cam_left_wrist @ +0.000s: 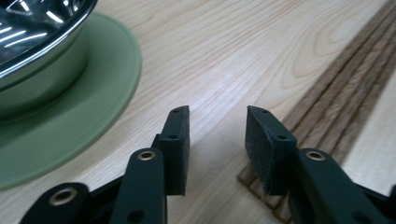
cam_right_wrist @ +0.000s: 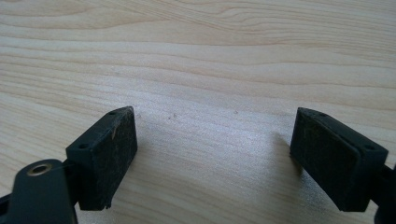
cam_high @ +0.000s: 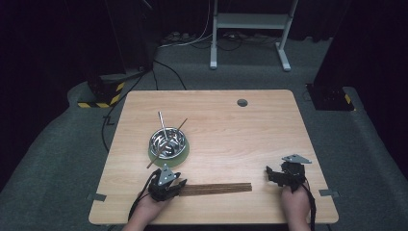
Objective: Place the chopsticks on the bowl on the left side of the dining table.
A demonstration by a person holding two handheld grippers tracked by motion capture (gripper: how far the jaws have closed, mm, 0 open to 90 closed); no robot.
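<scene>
Chopsticks (cam_high: 216, 188), lower centre: thin, stiff, light, slippery; pinch one near end. Left hand-held gripper (cam_left_wrist: 217, 140) half-spread, empty; right hand-held gripper (cam_right_wrist: 215, 158) spread wide.

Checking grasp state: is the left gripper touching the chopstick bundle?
Cannot tell. In the left gripper view, the left gripper is open over bare wood, and one jaw hides the near end of the chopstick bundle.

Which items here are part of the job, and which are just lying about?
In play: row of brown chopsticks at the left gripper; steel bowl on green mat, with a wooden and a metal stick in it.

Lying about: floor cables; white stand.
</scene>
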